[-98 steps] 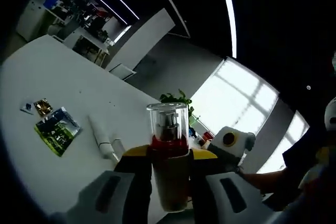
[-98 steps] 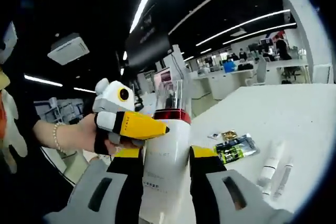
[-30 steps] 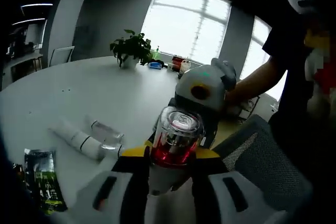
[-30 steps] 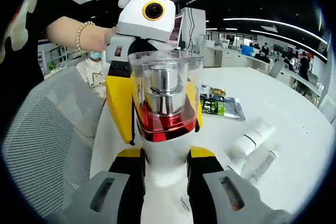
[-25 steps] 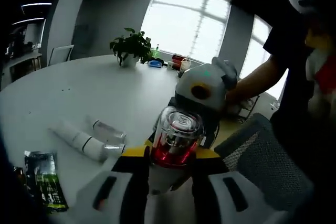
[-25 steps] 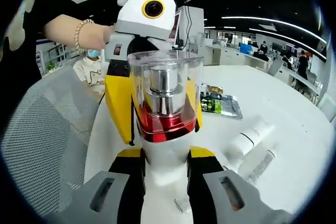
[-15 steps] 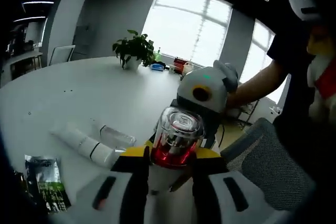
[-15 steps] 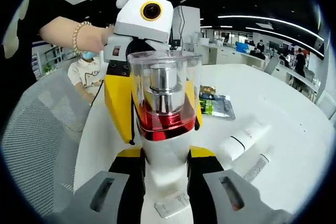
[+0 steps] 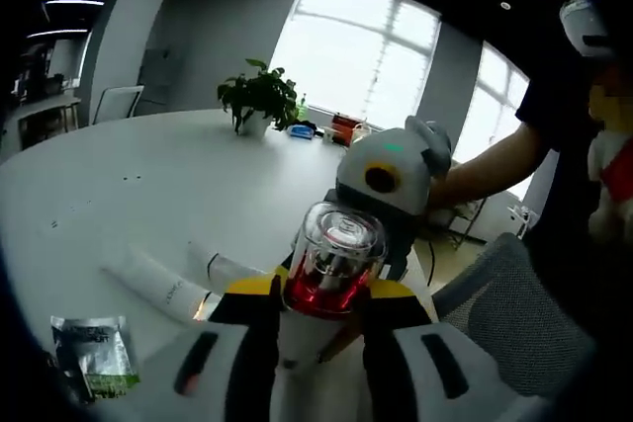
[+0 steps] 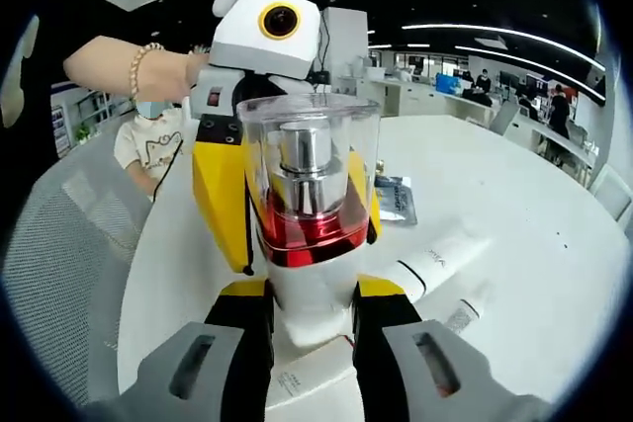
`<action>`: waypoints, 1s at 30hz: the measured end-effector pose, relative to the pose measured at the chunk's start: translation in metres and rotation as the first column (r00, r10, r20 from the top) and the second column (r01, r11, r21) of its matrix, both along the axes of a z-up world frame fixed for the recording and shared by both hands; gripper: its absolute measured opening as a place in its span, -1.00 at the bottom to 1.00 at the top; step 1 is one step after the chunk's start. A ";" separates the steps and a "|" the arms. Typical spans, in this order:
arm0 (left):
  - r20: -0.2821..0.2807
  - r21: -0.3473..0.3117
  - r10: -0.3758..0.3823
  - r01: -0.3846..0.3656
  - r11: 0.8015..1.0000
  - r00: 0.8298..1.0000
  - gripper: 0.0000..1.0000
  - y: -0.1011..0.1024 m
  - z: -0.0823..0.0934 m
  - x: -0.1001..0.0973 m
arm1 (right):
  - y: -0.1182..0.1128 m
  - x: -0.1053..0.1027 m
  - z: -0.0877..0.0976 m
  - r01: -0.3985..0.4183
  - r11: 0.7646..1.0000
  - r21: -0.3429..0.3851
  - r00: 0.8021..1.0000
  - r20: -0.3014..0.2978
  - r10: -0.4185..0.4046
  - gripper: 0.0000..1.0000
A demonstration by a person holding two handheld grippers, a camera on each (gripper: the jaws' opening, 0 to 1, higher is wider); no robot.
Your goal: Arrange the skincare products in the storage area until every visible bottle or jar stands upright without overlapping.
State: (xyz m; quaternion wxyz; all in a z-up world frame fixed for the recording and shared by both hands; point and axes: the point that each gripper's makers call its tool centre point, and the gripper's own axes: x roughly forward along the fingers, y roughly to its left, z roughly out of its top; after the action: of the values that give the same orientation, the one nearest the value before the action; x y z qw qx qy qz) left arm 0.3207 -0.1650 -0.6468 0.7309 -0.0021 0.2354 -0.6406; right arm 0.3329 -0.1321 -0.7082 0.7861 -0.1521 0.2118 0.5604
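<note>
1. Both grippers clamped on one bottle (image 10: 309,214), white body, red collar, clear cap over a silver pump.
2. Right gripper (image 10: 309,315) closed on the white body, yellow-tipped fingers (image 10: 240,308) pressing either side just below the red collar; cap rising well above the fingertips.
3. Left gripper (image 9: 318,308) gripping the same bottle (image 9: 331,269) from the opposite side, fingers (image 9: 247,301) at the shoulder, cap poking up between them.
4. Seen in the right gripper view: the left gripper's yellow fingers (image 10: 220,200) flanking the red collar, its white housing above, a hand (image 10: 183,71) with a bead bracelet holding it.
5. Bottle held clear above the white tabletop (image 10: 514,244), roughly upright along the fingers.
6. Lying flat on the tabletop beyond the bottle: white tube (image 10: 440,259), slimmer tube (image 10: 465,311) beside it, green sachet (image 10: 394,197) farther off.
7. Left gripper view: tube (image 9: 158,279) to the left of the fingers, sachet (image 9: 96,351) nearer the edge, potted plant (image 9: 259,98) far across the tabletop.
8. Mesh chair (image 10: 59,244) at the tabletop's edge.
</note>
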 end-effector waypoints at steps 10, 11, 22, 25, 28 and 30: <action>-0.011 -0.013 0.005 -0.005 1.000 1.000 -0.49 -0.014 0.000 0.016 | -0.015 0.016 0.000 0.010 1.000 0.001 1.000 -0.010 -0.010 -0.41; -0.017 -0.017 0.010 -0.010 1.000 1.000 -0.48 -0.014 0.000 0.018 | -0.015 0.017 0.001 0.010 1.000 0.004 1.000 -0.017 -0.010 -0.41; -0.035 -0.013 0.020 -0.021 1.000 0.999 -0.48 -0.012 0.000 0.018 | -0.012 0.016 -0.001 -0.003 1.000 0.006 0.999 -0.033 0.004 -0.38; -0.033 -0.006 0.022 -0.023 1.000 0.999 -0.48 -0.010 -0.001 0.019 | -0.011 0.015 -0.001 0.003 1.000 0.005 0.999 -0.036 -0.003 -0.38; -0.026 0.002 0.028 -0.028 1.000 0.999 -0.46 -0.009 0.000 0.018 | -0.012 0.012 -0.002 -0.003 1.000 -0.011 1.000 -0.031 0.003 -0.34; -0.022 0.010 0.031 -0.031 0.999 0.999 -0.41 -0.008 0.000 0.018 | -0.012 0.012 -0.002 -0.004 1.000 -0.012 0.999 -0.035 0.003 -0.32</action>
State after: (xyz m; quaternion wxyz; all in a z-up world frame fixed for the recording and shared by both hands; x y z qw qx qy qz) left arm 0.3382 -0.1732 -0.6470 0.7380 -0.0094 0.2467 -0.6280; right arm 0.3445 -0.1445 -0.7103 0.7804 -0.1474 0.2284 0.5631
